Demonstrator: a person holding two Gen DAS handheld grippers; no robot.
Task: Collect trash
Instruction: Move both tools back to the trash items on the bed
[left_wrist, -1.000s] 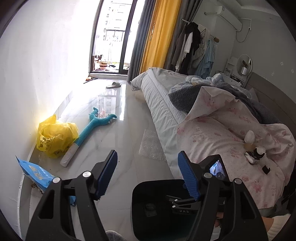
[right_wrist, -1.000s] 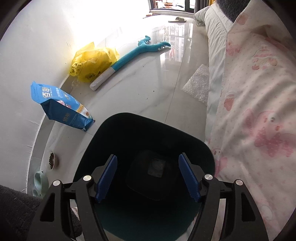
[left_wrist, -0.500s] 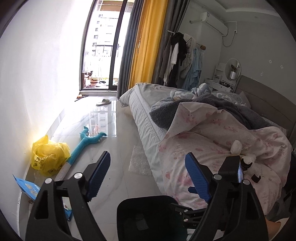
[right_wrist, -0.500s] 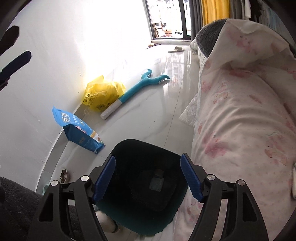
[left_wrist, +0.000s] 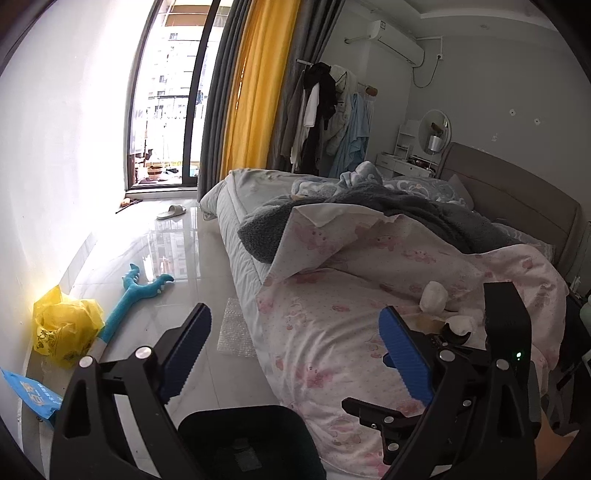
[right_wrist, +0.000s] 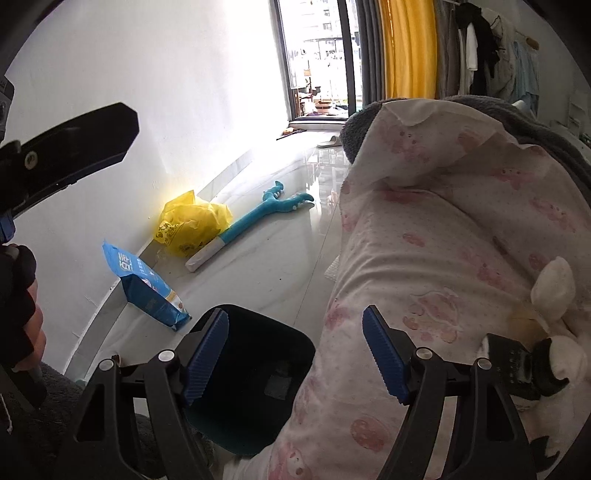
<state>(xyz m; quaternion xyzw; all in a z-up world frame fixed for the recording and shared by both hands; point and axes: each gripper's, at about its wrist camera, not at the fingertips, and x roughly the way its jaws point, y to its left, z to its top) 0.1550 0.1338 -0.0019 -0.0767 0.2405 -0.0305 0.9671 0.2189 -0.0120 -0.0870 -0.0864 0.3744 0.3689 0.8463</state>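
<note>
A black trash bin (left_wrist: 251, 439) (right_wrist: 255, 384) stands on the floor beside the bed. White crumpled tissues (left_wrist: 434, 297) (right_wrist: 554, 284) lie on the pink quilt (left_wrist: 351, 321) (right_wrist: 443, 236), next to a small black object (right_wrist: 517, 363). My left gripper (left_wrist: 295, 347) is open and empty, raised above the bin. My right gripper (right_wrist: 295, 349) is open and empty, above the bin's edge and the quilt. It also shows at lower right in the left wrist view.
A yellow plastic bag (left_wrist: 62, 328) (right_wrist: 192, 225), a blue packet (left_wrist: 31, 393) (right_wrist: 147, 284) and a teal toy (left_wrist: 133, 299) (right_wrist: 258, 218) lie by the white wall. Bubble wrap (left_wrist: 236, 332) lies at the bed's foot. A slipper (left_wrist: 171, 211) sits near the balcony door.
Both grippers have risen and tilted up from the bin toward the bed. The tissues on the quilt have come into the right wrist view.
</note>
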